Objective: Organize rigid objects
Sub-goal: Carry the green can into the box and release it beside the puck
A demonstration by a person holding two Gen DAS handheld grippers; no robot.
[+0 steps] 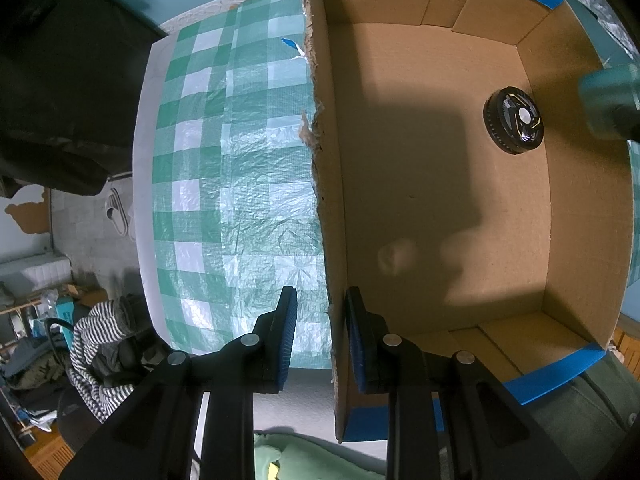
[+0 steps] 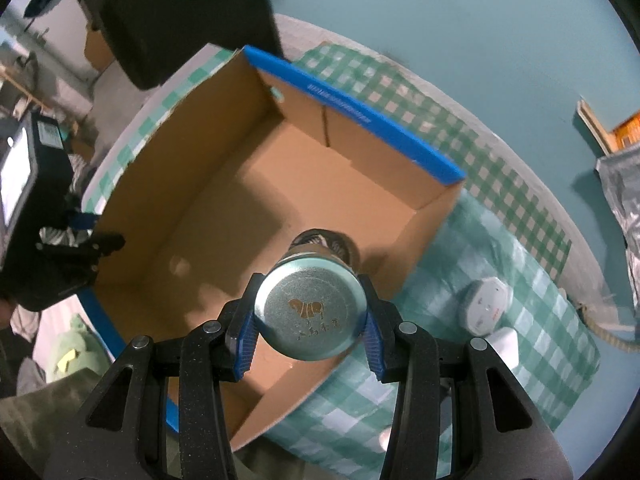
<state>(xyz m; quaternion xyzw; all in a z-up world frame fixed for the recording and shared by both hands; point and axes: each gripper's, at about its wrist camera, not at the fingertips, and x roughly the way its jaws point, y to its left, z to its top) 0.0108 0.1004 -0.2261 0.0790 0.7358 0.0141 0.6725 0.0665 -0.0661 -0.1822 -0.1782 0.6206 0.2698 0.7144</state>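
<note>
Our left gripper point(image 1: 320, 336) points straight down, its 2 fingers pinching the box point(image 1: 440, 184) wall; our right gripper point(image 2: 310, 322) clamps a tin point(image 2: 310, 310) at lower centre.

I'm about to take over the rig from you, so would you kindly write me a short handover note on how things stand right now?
Left gripper: astride the torn wall of the box, one finger inside and one outside, steadying it; whether the pads press the wall is unclear.
Right gripper: shut on a round tin, held over the box's near-right corner.
Done: a black disc already lies in the box.
Left: set the tin down inside, then fetch the white round device and the small white item beside it, both on the checked cloth to the right of the box.
</note>
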